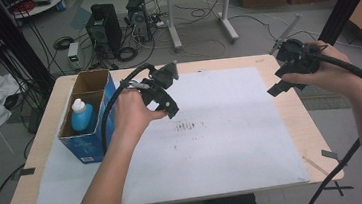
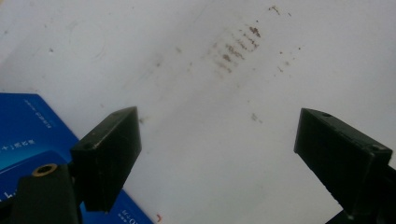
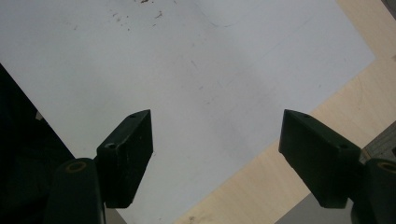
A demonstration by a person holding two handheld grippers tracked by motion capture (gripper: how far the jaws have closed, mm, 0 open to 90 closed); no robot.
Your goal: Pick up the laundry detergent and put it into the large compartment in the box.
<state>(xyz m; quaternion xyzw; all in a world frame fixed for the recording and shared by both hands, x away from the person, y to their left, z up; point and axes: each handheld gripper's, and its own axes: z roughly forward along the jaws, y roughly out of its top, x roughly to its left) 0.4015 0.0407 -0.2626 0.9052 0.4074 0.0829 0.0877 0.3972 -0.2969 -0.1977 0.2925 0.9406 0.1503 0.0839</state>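
Currently both grippers empty, jaws wide.
Left gripper (image 1: 169, 105) just right of blue box (image 1: 92, 140); right gripper (image 1: 282, 86) at mat (image 1: 233, 142) edge.

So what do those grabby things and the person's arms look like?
Each hand-held gripper is black. The left hand-held gripper and the right hand-held gripper each have two blocky black jaws with small screw holes, a brass-coloured ring near the base, and a thick black cable trailing away. The forearms are bare, with no sleeves or gloves showing.
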